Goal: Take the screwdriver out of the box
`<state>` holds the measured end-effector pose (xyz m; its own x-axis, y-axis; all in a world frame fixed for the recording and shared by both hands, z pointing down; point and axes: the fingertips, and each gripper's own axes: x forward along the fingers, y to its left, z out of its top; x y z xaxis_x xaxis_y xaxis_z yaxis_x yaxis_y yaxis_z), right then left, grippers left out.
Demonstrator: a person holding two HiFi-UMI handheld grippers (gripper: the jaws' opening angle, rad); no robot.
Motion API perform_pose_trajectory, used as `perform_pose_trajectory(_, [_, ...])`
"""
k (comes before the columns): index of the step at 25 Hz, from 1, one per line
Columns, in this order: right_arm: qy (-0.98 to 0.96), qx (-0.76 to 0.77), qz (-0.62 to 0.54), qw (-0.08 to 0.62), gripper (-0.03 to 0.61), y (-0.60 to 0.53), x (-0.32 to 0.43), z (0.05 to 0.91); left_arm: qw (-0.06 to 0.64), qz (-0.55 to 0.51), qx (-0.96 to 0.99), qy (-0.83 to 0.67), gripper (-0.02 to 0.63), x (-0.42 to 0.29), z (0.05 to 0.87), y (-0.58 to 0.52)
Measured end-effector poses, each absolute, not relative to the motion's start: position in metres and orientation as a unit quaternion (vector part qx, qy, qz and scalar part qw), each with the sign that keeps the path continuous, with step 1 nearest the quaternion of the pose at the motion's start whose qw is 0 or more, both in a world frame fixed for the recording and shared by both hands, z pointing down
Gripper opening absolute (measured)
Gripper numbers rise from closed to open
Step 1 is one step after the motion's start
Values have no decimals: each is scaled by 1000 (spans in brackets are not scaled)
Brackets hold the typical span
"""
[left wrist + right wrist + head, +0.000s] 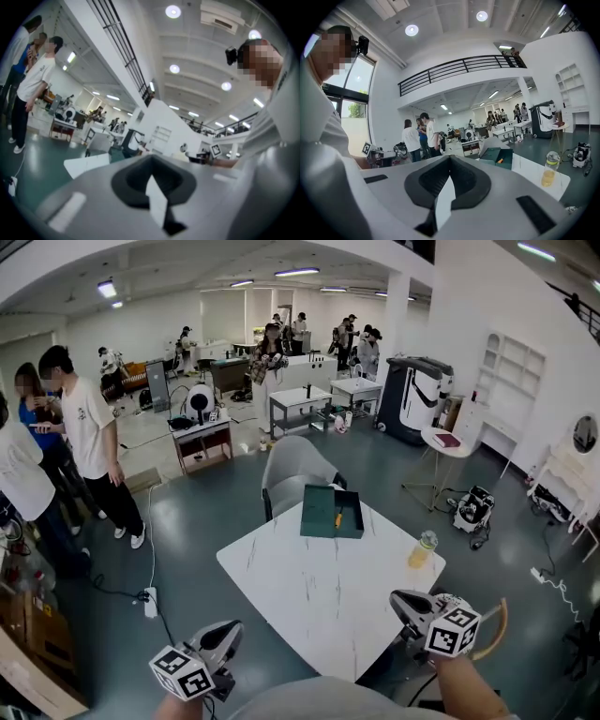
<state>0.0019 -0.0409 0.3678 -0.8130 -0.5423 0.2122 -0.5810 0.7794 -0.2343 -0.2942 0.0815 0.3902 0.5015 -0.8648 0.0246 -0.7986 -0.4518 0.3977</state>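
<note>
Dark green open box (331, 512) stands at the far side of the white marbled table (309, 615) with the orange-handled screwdriver (338, 517) lying inside it, so removal has not begun. Left gripper (228, 638) and right gripper (401, 604) are both closed on nothing, well short of the box.

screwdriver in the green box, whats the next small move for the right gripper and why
Probably reach the right gripper forward across the table toward the green box. The screwdriver lies inside it at the far edge, while this gripper hangs at the near edge, jaws together and empty.
</note>
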Motion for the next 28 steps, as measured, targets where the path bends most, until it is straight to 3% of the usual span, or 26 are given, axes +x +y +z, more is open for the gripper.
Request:
perform_pose_trajectory(16, [-959, 224, 168, 44, 8, -195, 89, 426, 225, -23, 821, -524, 2, -135, 401, -74])
perform_pose_trajectory(28, [-957, 231, 166, 63, 8, -243, 52, 457, 254, 42, 831, -494, 2, -157, 451, -127])
